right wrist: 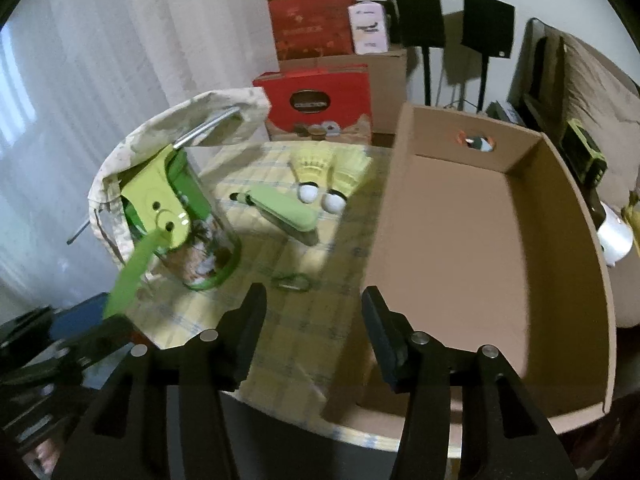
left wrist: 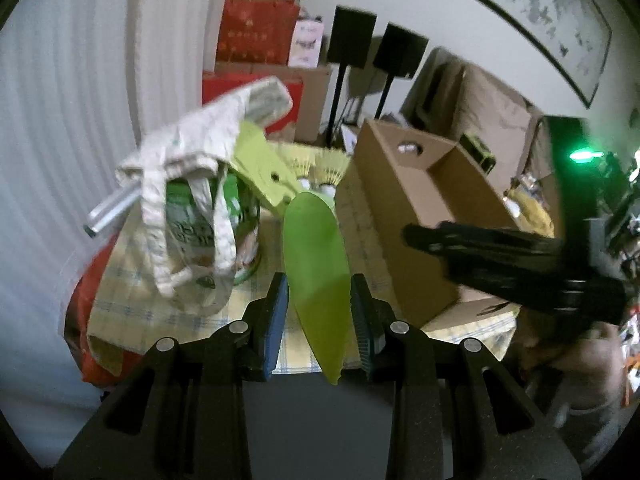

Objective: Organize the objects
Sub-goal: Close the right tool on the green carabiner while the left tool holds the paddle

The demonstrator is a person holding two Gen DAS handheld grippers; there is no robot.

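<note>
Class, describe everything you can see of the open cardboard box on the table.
The cardboard box is plain brown, shallow and long, open at the top with nothing visible inside. A round hole is cut in its far end wall. It rests on the checked tablecloth, right of the two yellow shuttlecocks. No tongs touch it.

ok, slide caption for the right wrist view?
Right gripper open over checked tablecloth, beside empty cardboard box.
</note>
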